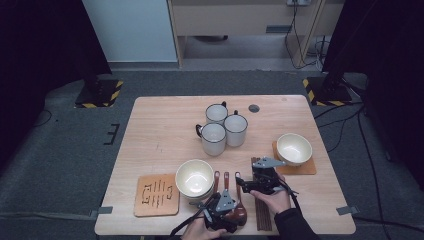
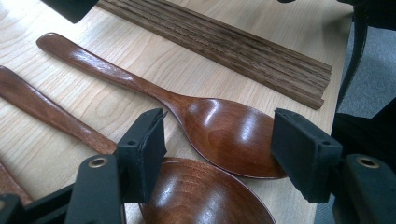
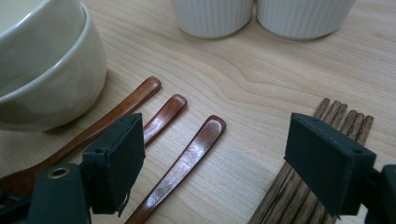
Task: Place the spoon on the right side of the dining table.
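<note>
High view: the left gripper [image 1: 231, 216] sits low at the near edge of the table [image 1: 160, 125], over the bowls of three wooden spoons [image 1: 227, 192], and the right gripper [image 1: 260, 182] hangs just beyond it, above the far ends of the spoon handles and a bundle of chopsticks [image 1: 262, 210]. In the left gripper view, the left gripper [image 2: 219, 149] has its jaws apart, pressing on nothing; the bowl of the rightmost spoon [image 2: 224, 133] lies between them, reaching almost to the right-hand jaw, with its handle running away ahead and to the left. A second spoon bowl [image 2: 201, 196] lies below and nearer, partly under the left-hand jaw, and its handle passes behind that jaw. The chopsticks [image 2: 233, 44] lie ahead of the jaws, slanting across the top. In the right gripper view, the right gripper [image 3: 212, 163] also stands with jaws apart, holding nothing. One spoon handle [image 3: 187, 163] lies between the jaws, closer to the left-hand one; two more handles pass behind the left-hand jaw. The chopsticks [image 3: 289, 196] run under the right-hand jaw. Stacked cream bowls [image 3: 42, 70] sit ahead and left of the left-hand jaw, and two white ribbed mugs [image 3: 261, 16] stand well ahead.
</note>
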`<state>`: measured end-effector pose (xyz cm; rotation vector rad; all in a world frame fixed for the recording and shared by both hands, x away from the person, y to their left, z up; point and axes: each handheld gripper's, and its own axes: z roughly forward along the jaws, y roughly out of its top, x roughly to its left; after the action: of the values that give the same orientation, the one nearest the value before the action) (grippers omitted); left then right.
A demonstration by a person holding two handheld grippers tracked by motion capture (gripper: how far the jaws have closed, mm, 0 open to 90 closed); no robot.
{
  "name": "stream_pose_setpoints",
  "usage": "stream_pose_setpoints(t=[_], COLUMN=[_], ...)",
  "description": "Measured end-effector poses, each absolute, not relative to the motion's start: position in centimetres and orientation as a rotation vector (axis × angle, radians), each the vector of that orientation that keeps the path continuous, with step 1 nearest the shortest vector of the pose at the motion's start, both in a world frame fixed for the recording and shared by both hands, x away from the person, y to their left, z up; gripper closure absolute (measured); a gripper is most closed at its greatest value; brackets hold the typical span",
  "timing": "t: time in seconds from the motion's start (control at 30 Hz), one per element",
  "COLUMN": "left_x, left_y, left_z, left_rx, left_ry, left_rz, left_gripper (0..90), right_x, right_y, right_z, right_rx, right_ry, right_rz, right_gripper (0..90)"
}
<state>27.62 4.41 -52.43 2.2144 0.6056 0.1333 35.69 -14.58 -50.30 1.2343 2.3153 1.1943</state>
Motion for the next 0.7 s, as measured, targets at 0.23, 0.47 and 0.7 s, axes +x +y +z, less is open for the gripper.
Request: stream_pose_setpoints(t=[0.23, 0.47, 0.7], left_x=[27.6, 27.5, 27.4], left_y=[4.2, 4.1, 3.9], left_z=[-52.6, -52.6, -52.8], left_rx=[2.220, 2.228, 2.243], left_ry=[0.590, 0.581, 0.570], left_rz=[0.131, 0.146, 0.156], left_gripper=[33.0, 32.3, 31.5], right_x=[35.8, 35.8, 35.9], right_y=[-14.6, -14.2, -13.7], right_z=[-50.5, -50.9, -51.4], right_rx=[1.256, 1.261, 1.251], right_ry=[2.320, 2.340, 2.380], right_rz=[1.198, 1.185, 1.162], right_gripper=[20.2, 20.8, 22.1])
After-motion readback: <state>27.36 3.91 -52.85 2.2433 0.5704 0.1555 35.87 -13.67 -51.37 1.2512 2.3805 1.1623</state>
